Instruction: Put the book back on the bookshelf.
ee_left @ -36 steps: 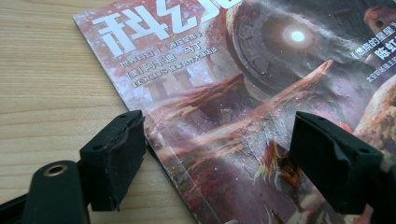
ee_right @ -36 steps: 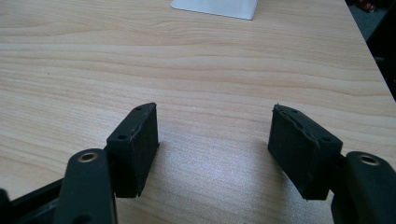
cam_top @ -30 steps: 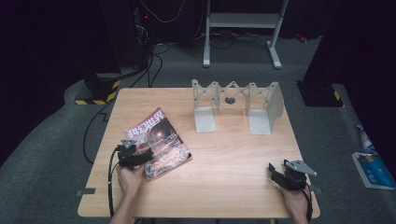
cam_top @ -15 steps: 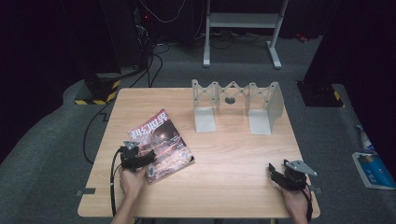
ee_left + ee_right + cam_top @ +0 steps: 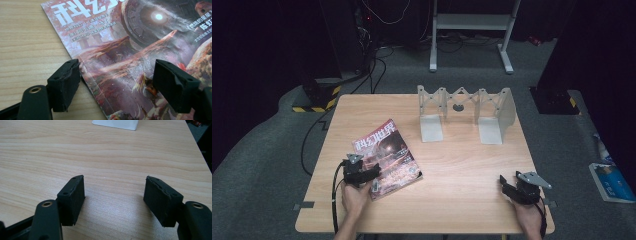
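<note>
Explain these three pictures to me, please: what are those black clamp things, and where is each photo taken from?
No robot here: a person at a wooden table holds a hand tool in each hand, each with two black jaws that can pinch things. The wide picture comes from a camera fixed above the table, looking forward and down. The other two come from small cameras riding on the tools, looking out between their jaws.

On the table lie a magazine with a reddish cover and, farther back, a grey metal folding rack. The left gripper has its jaws wide open, one on the wood beside the magazine's edge and one over the cover; it pinches nothing. The right gripper is open too, over bare wood near the table's right corner, holding nothing.
</note>
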Demonstrator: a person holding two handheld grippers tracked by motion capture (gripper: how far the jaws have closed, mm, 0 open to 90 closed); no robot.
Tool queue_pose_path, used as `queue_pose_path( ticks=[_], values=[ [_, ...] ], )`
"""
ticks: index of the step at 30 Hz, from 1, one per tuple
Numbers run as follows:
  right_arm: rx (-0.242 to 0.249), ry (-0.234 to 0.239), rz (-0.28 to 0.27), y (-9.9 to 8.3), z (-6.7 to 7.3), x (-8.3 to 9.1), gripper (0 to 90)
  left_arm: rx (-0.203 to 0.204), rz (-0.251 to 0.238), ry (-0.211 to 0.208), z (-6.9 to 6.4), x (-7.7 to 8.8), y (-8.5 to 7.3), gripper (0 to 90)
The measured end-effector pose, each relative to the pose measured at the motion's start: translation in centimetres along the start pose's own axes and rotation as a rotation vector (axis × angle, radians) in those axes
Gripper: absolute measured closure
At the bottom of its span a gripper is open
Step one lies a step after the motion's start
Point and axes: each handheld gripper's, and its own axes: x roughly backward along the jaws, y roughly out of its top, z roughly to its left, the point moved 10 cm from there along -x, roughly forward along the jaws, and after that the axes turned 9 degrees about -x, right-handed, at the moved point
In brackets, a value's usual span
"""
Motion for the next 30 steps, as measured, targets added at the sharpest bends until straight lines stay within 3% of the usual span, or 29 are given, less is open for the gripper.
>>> queue_pose_path(
  ticks=[11, 30],
  values=[
    [0.003, 0.004, 0.0, 0.0, 0.0, 0.1, 32.9, -0.022, 0.019, -0.012, -1.0, 0.7, -0.4, 23.6],
    [0.002, 0.004, 0.001, -0.1, 0.1, 0.1, 32.9, -0.055, 0.003, -0.036, -2.8, 1.7, -1.2, 24.6]
  ],
)
